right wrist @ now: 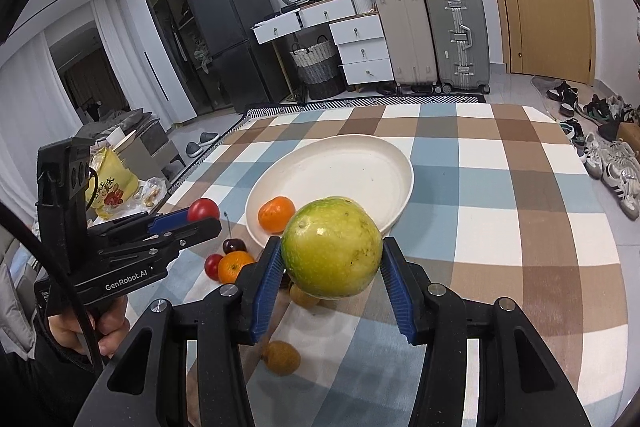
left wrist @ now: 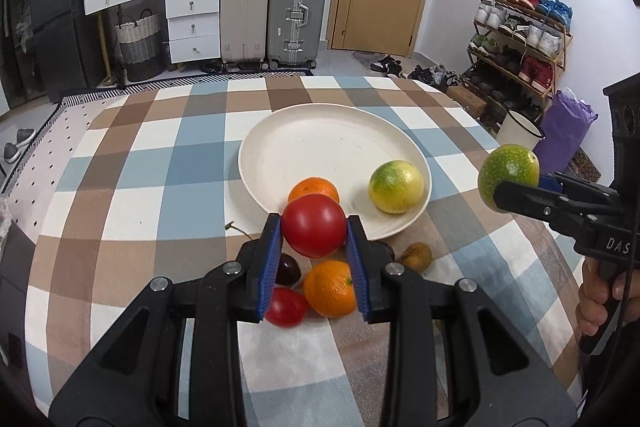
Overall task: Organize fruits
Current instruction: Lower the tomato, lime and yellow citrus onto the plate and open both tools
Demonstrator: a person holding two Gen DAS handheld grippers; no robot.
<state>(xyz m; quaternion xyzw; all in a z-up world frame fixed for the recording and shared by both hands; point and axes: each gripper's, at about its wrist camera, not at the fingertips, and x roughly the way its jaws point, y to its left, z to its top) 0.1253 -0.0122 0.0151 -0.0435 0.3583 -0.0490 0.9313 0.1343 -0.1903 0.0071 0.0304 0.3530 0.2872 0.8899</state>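
The left gripper (left wrist: 314,227) is clamped on a red tomato (left wrist: 314,225), held above the near rim of the white plate (left wrist: 280,131). The right gripper (right wrist: 331,255) is clamped on a green passion fruit (right wrist: 331,247), lifted near the plate's right side. On the plate lie 1 mandarin (left wrist: 313,189) and 1 yellow-green passion fruit (left wrist: 395,186). Near the plate, on the checked tablecloth (left wrist: 160,167), sit another mandarin (left wrist: 330,289), a small tomato (left wrist: 286,307), a dark cherry (left wrist: 288,269) and a brown longan (left wrist: 418,257).

Bright even indoor light, soft shadows, strong fisheye bending, dark corners
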